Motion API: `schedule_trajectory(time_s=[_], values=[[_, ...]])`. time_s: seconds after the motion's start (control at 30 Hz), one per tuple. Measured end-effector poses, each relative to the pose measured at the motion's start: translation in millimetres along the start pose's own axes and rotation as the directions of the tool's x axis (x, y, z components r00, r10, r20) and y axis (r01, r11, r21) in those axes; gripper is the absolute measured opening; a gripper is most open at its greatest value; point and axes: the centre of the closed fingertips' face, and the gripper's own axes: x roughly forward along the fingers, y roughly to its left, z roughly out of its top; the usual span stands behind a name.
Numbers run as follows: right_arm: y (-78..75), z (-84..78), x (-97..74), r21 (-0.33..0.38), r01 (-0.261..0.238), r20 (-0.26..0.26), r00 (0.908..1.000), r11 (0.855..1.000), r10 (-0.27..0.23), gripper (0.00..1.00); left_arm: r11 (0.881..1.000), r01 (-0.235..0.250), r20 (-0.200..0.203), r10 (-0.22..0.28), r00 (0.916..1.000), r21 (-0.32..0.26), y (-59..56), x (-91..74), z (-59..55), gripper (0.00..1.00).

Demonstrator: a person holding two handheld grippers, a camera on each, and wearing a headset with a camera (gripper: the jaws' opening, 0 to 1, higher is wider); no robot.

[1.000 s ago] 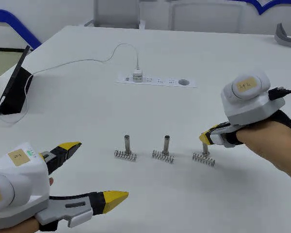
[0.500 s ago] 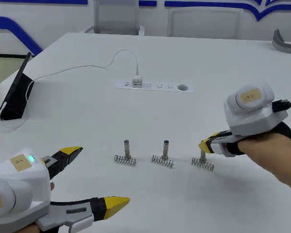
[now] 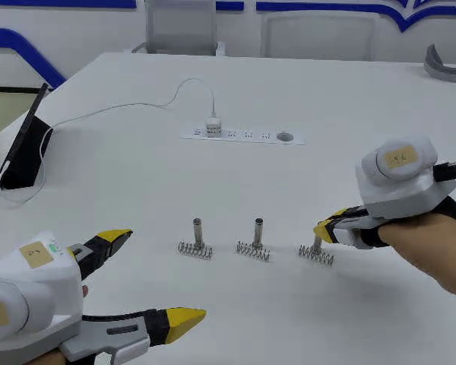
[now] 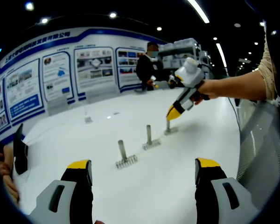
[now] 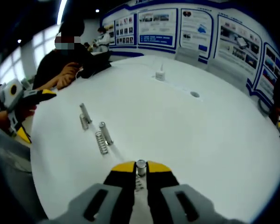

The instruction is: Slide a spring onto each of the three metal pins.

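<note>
The left gripper point(image 3: 149, 278) hangs closest to the person, well to the near left of the middle pin point(image 3: 258, 229). Its yellow-tipped jaws are spread wide and nothing lies between them.

On the white table point(image 3: 137, 190) the middle spring point(image 3: 252, 252) lies on its side at the near foot of the middle pin, which stands upright and bare. To the left of the middle pin stands the left pin point(image 3: 198, 230), with the left spring point(image 3: 194, 249) lying across its near foot in the same way. To the right stands the right pin point(image 3: 317, 245), with the right spring point(image 3: 316, 255) flat on the table in front of it — no spring sits on a pin.

The right gripper point(image 3: 327, 228) comes in from the right of the middle pin. Its jaws are clenched on the top of the right pin — in the right gripper view the pin's round head shows between the two yellow tips.

Well beyond the middle pin lies a white power strip point(image 3: 243, 135) with a white plug point(image 3: 213, 125) in it. A thin cable point(image 3: 114, 110) runs from the plug away to the far left of the middle pin, toward a black slab point(image 3: 23, 144) at the table's edge.
</note>
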Motion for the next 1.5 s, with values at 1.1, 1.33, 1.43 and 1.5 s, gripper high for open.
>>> schedule_trajectory(time_s=[1.1,1.33,1.43,1.5], values=[[8.9,-31.4,-8.4,-0.136,-0.135,-0.032,0.9908,0.982,0.131,0.17,1.0,0.009,0.001,-0.009,1.0,0.005,-0.8,2.8,0.8,0.92],[12.6,-38.8,-0.7,-0.192,-0.169,-0.076,0.9847,0.967,0.157,0.17,1.0,0.018,-0.005,-0.018,0.9998,0.005,-3.1,5.1,-0.9,0.92],[11.7,-41.2,3.1,-0.208,-0.178,-0.098,0.9821,0.962,0.161,0.17,1.0,0.021,-0.006,-0.021,0.9998,0.004,-4.0,5.5,-1.4,0.91],[12.1,-41.9,4.6,-0.219,-0.188,-0.112,0.9797,0.958,0.166,0.16,1.0,0.021,-0.006,-0.021,0.9998,0.003,-4.0,5.5,-1.7,0.91]])
